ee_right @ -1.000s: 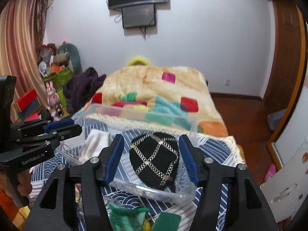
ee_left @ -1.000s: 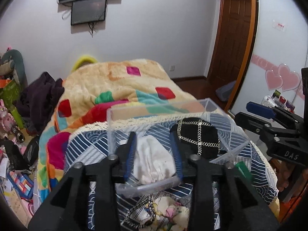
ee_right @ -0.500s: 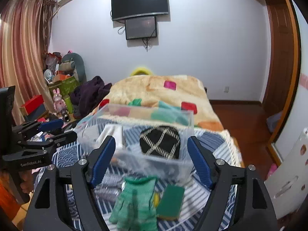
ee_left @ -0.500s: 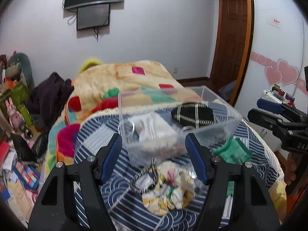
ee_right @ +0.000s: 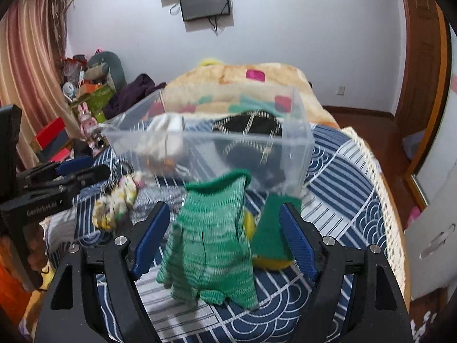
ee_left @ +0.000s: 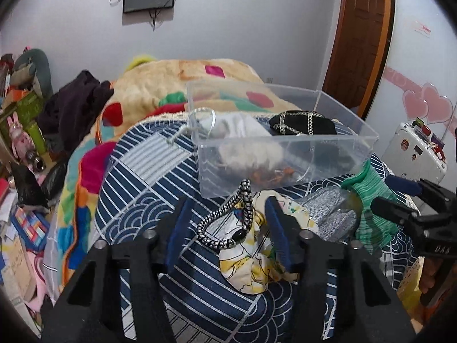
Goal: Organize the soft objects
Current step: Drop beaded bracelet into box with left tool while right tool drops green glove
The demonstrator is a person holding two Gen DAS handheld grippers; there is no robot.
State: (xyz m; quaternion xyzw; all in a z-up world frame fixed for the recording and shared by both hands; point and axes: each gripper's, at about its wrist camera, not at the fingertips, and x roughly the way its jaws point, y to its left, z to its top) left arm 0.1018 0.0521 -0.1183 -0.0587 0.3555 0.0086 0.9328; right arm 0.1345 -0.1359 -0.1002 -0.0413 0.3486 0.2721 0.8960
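Note:
A clear plastic bin (ee_left: pixel 285 148) (ee_right: pixel 217 145) stands on the blue patterned cloth and holds a white cloth (ee_left: pixel 242 131) and a black chained cap (ee_left: pixel 302 123) (ee_right: pixel 251 123). My left gripper (ee_left: pixel 228 225) is open, its fingers either side of a black-and-silver braided band (ee_left: pixel 228 220) lying on a yellow floral cloth (ee_left: pixel 251 265). My right gripper (ee_right: pixel 225 228) is open, its fingers around a green knit glove (ee_right: pixel 214 245) with a green and yellow sponge (ee_right: pixel 271 237) beside it. The glove also shows in the left wrist view (ee_left: pixel 368 200).
A grey sparkly pouch (ee_left: pixel 328 214) lies between the floral cloth and the glove. Behind the bin is a bed with a colourful blanket (ee_left: pixel 177 85). Toys and boxes (ee_right: pixel 85 91) crowd the left. A wooden door (ee_left: pixel 362 37) is at the right.
Both grippers have pulled back from the bin and dropped lower. The left one has let go of the white cloth, and the right one has left the black cap, both lying in the bin.

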